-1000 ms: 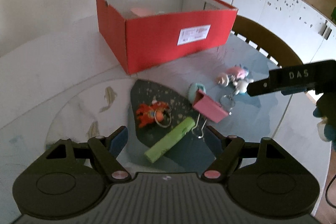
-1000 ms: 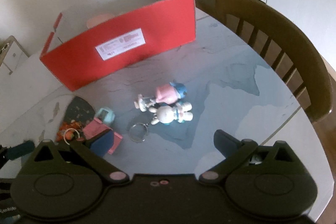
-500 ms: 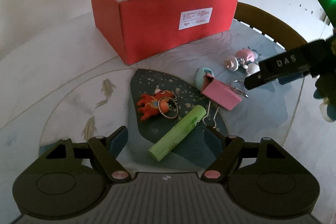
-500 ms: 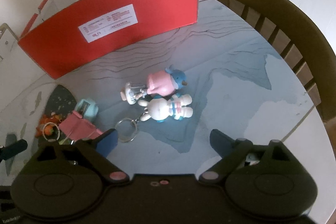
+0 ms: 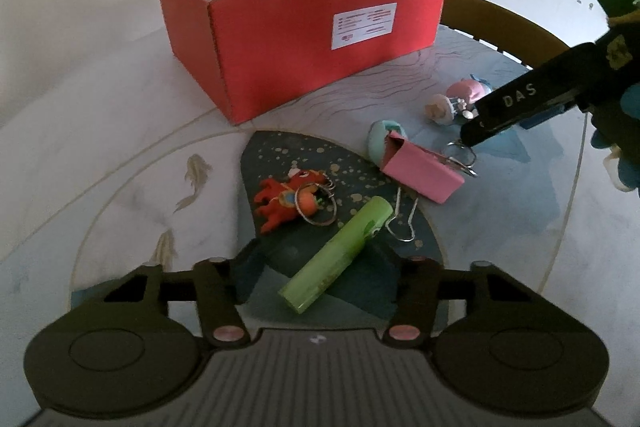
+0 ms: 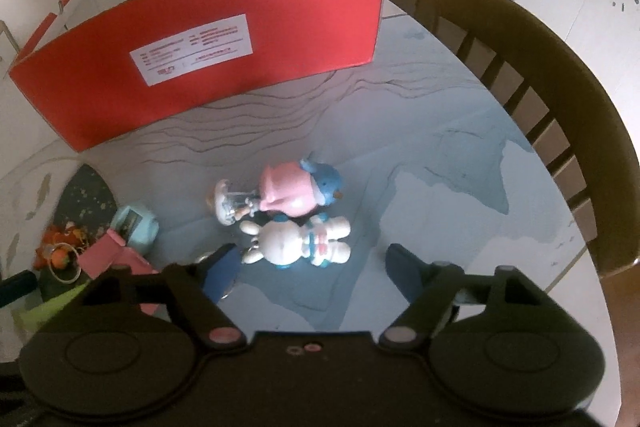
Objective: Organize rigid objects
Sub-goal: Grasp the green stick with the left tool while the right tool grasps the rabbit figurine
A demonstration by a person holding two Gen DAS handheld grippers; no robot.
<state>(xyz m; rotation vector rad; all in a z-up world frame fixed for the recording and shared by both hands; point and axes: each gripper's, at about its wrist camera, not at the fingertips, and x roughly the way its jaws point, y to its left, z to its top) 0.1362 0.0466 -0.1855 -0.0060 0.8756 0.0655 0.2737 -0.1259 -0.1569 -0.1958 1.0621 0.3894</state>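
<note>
Left wrist view: left tongs (image 5: 320,263) closing around green tube (image 5: 338,254) lying on surface (image 5: 100,115), pads not pressing yet. Red box (image 5: 304,39) sitting behind.

Right wrist view: right tongs (image 6: 310,267) closing, white rabbit figure (image 6: 298,241) lying between fingers, not gripped. Pink-blue figure (image 6: 300,189) lying just beyond.

red box (image 5: 304,47) 1 | keychain toys (image 6: 296,187) 3 | green tube (image 5: 338,253) 1 | pink binder clip (image 5: 420,173) 1
</note>
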